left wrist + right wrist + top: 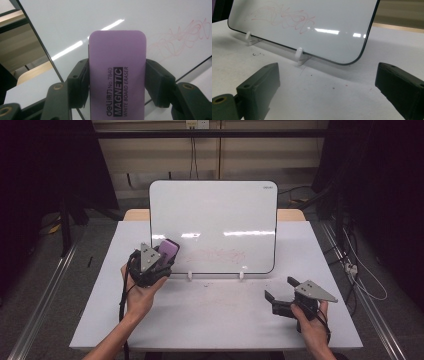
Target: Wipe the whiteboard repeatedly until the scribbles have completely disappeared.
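A: Which object is in hand?

B: A purple magnetic whiteboard eraser [117,75], a flat rounded rectangle with black lettering along its length, including "MAGNETIC WHITE BOARD ERASER". It is clamped by its two long sides, rounded end pointing towards the board.

A: And its position?

B: At the lower left part of the whiteboard [215,220], which stands upright on two small white feet on the table. Faint red scribbles [217,255] remain low on the board, to the right of the eraser [168,251].

upright whiteboard [213,220] blocks the back; table [215,315] in front lies open.
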Available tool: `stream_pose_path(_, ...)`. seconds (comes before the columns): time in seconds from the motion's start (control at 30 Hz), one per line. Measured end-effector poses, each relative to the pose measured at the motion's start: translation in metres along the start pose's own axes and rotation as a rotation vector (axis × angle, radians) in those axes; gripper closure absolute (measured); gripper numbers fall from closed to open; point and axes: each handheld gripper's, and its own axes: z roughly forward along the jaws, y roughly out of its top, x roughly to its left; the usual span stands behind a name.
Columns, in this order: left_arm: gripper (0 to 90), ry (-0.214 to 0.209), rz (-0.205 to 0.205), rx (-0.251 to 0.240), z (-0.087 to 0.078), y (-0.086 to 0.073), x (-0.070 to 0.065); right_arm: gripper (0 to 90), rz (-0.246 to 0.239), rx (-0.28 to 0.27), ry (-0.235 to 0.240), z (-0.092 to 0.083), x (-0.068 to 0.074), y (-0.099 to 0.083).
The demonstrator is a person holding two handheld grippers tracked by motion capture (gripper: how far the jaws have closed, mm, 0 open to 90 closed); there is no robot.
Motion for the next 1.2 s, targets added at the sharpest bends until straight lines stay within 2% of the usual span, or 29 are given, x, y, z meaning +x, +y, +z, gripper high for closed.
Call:
stream_pose_path(0.2, 41.3, 0.017, -0.009, 0.012, 0.008, 0.0, 0.002, 5.4, 0.002, -0.007, 0.005, -0.002, 0.0, 0.0)
stream_pose_path(0.33, 41.3, 0.037, 0.013, 0.023, 0.015, 0.005, 0.001, 5.5, 0.005, 0.0, 0.006, -0.001, 0.0, -0.001)
stream_pose_path(0.4, 41.4, 0.041, 0.022, 0.012, 0.019, 0.009, -0.001, 5.5, 0.007, 0.0, 0.006, -0.001, 0.0, -0.001)
stream_pose_path(0.57, 41.3, 0.062, 0.057, 0.042, 0.028, 0.01, -0.006, 5.5, 0.004, 0.004, 0.007, 0.0, 0.0, -0.001)
stream_pose_path(0.6, 41.3, 0.07, 0.043, 0.036, 0.031, 0.008, -0.007, 5.5, 0.004, 0.004, 0.007, 0.0, 0.0, -0.001)
stream_pose_path(0.63, 41.3, 0.057, 0.02, 0.045, 0.032, 0.007, -0.006, 5.4, 0.002, 0.003, 0.009, 0.0, 0.0, -0.001)
stream_pose_path(0.67, 41.3, 0.061, 0.008, 0.055, 0.033, 0.007, -0.006, 5.4, 0.002, 0.003, 0.009, 0.0, 0.0, -0.001)
stream_pose_path(0.73, 41.3, 0.096, 0.06, 0.06, 0.037, 0.006, -0.008, 5.5, 0.003, 0.002, 0.01, -0.001, 0.0, -0.001)
stream_pose_path(0.8, 41.3, 0.089, 0.054, 0.073, 0.04, 0.004, -0.008, 5.5, 0.013, 0.0, 0.012, -0.001, 0.0, -0.001)
stream_pose_path(0.83, 41.3, 0.101, 0.053, 0.067, 0.043, 0.002, -0.01, 5.5, 0.014, -0.001, 0.011, -0.001, 0.0, -0.001)
stream_pose_path(0.87, 41.3, 0.099, 0.071, 0.085, 0.044, 0.001, -0.01, 5.5, 0.014, -0.001, 0.011, -0.001, 0.0, -0.001)
stream_pose_path(0.93, 41.3, 0.122, 0.115, 0.084, 0.047, -0.001, -0.016, 5.5, 0.012, -0.001, 0.012, -0.001, 0.0, -0.001)
stream_pose_path(1.2, 41.4, 0.111, 0.119, 0.068, 0.05, -0.002, -0.024, 5.7, 0.027, 0.006, 0.016, -0.001, -0.001, -0.002)
